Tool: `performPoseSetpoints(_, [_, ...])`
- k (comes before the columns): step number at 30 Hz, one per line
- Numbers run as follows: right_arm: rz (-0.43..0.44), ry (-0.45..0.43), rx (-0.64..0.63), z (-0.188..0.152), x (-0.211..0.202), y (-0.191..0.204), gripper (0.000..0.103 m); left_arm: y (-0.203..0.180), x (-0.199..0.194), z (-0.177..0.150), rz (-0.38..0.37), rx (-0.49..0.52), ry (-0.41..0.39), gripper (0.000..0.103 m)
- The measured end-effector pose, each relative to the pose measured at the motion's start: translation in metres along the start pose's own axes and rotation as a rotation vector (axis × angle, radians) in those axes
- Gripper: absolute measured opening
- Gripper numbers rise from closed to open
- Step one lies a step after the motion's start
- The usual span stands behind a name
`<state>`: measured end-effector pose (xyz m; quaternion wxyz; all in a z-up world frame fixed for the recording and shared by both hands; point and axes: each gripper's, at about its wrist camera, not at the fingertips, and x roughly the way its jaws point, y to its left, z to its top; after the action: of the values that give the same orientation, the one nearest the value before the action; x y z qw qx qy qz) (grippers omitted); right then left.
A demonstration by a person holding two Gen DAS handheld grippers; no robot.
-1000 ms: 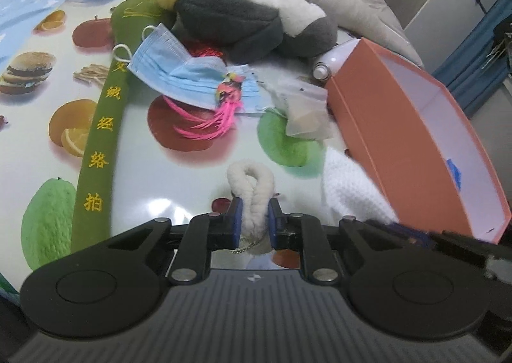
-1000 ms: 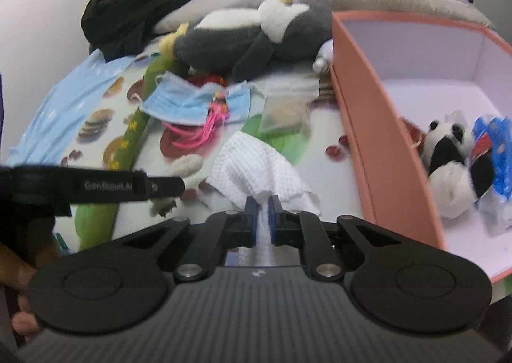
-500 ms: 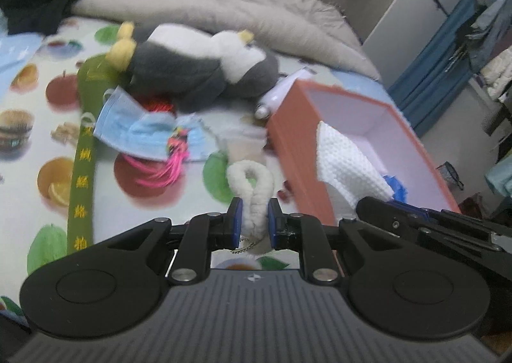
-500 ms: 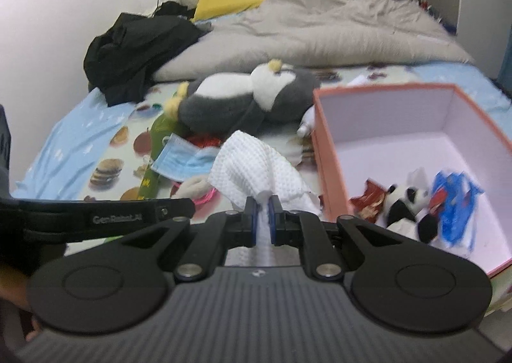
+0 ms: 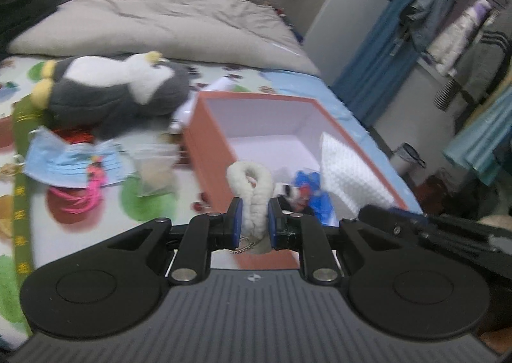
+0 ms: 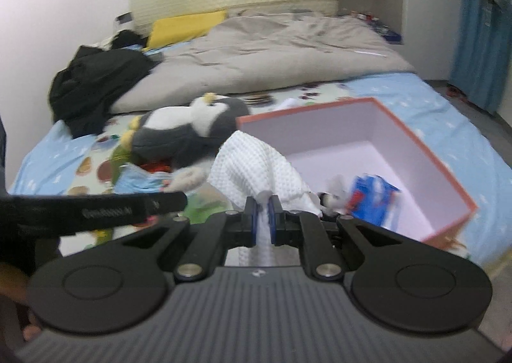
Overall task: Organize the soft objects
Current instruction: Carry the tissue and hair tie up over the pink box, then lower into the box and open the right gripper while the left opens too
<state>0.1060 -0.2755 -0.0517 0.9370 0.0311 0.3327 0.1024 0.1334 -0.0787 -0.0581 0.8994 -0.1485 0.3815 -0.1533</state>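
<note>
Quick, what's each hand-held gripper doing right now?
Left hand-held gripper: closed on a fluffy white loop.
Right hand-held gripper: closed on a white cloth.

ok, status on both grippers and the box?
Left gripper shut on fluffy white loop. Right gripper shut on white waffle cloth. Both over orange box; nothing blocking its opening.

White cloth (image 6: 256, 168) hides the box's (image 6: 425, 152) near corner.
</note>
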Motion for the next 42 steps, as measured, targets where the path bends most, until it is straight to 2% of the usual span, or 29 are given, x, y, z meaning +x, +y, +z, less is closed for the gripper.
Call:
performPoseSetpoints(6, [-0.043,0.011,0.063,-0.007,-0.005,-0.031,0.012,-0.035,0.020,0.006,-0.057,0.057,0.027,0.020])
performPoseSetpoints(14, [-0.046,0.033,0.150,-0.013,0.012,-0.063,0.012,-0.045,0.066,0.030,-0.052,0.107,0.086,0.020])
performPoseSetpoints(18, [-0.085,0.059,0.141,-0.008,0.041,-0.077,0.012,-0.046,0.097,0.041,-0.051,0.110,0.140,0.020])
performPoseSetpoints(26, [-0.066,0.105,0.169,0.010,0.098,-0.113,0.013,-0.047,0.164,0.066,-0.037,0.112,0.207,0.020])
performPoseSetpoints(28, [-0.083,0.120,0.153,0.011,0.115,-0.117,0.013,-0.045,0.184,0.070,-0.029,0.105,0.229,0.020])
performPoseSetpoints(35, [-0.062,0.177,0.166,0.016,0.163,-0.131,0.013,-0.032,0.231,0.080,0.011,0.099,0.274,0.020])
performPoseSetpoints(37, [-0.068,0.189,0.161,0.016,0.171,-0.132,0.016,-0.028,0.239,0.081,0.022,0.093,0.284,0.022])
performPoseSetpoints(38, [-0.075,0.196,0.152,0.017,0.175,-0.131,0.021,-0.025,0.244,0.081,0.037,0.084,0.291,0.030])
performPoseSetpoints(39, [-0.083,0.202,0.145,0.017,0.177,-0.130,0.031,-0.022,0.247,0.082,0.036,0.075,0.298,0.032])
performPoseSetpoints(41, [-0.080,0.206,0.156,0.017,0.180,-0.130,0.047,-0.020,0.247,0.082,0.017,0.064,0.292,0.033])
performPoseSetpoints(42, [-0.070,0.201,0.163,0.017,0.179,-0.130,0.049,-0.020,0.248,0.083,0.018,0.067,0.291,0.033])
